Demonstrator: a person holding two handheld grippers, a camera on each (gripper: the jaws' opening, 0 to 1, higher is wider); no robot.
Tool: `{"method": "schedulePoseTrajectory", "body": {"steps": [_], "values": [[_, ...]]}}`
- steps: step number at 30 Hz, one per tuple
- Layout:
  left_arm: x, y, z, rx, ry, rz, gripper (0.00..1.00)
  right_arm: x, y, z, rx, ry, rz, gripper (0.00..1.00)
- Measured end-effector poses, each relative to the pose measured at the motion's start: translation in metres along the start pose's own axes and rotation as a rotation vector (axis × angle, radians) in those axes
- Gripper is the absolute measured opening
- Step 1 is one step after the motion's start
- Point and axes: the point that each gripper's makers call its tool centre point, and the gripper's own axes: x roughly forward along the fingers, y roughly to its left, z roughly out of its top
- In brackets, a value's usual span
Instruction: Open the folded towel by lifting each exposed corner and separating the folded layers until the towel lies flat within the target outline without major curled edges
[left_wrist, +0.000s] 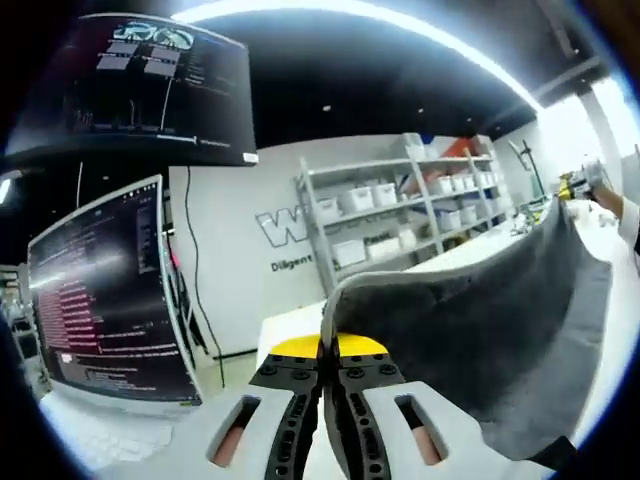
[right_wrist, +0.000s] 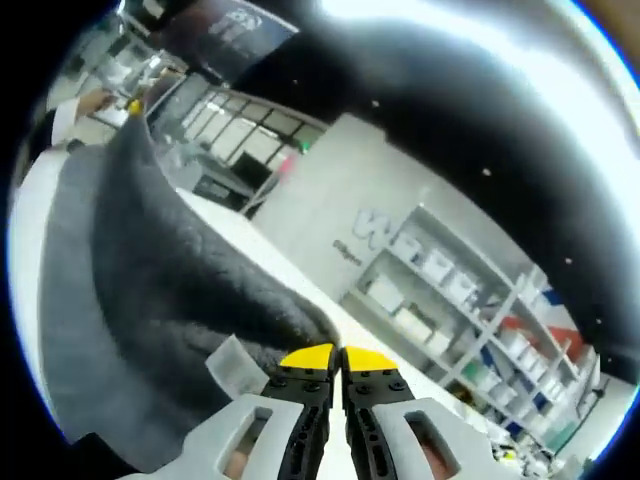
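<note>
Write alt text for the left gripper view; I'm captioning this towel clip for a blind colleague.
The left gripper, jaws shut, pinches a corner of a grey towel that stretches away to the right toward the other gripper, held in a hand. Behind are two dark monitors on the left and white shelving with bins.

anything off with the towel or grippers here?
Nothing damaged or spilled. The grey towel hangs in the air, stretched between both tools rather than lying flat. The left hand-held gripper and the right hand-held gripper each have their jaws closed on a towel edge. A white care label sticks out near the right one.
</note>
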Motion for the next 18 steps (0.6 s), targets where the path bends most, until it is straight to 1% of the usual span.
{"method": "schedulePoseTrajectory", "body": {"steps": [5,10,14,18], "values": [[0.014,-0.002,-0.016,-0.015,0.034,0.003,0.02,0.013,0.005,-0.006,-0.001,0.020,0.024,0.00],[0.025,-0.005,-0.032,-0.029,0.066,0.007,0.02,0.024,0.010,-0.017,0.036,0.031,0.042,0.00],[0.034,-0.005,-0.042,-0.102,0.078,0.008,0.02,0.033,0.017,-0.032,0.066,0.043,0.060,0.00],[0.045,-0.003,-0.055,-0.136,0.097,0.015,0.02,0.044,0.023,-0.043,0.107,0.041,0.072,0.00]]}}
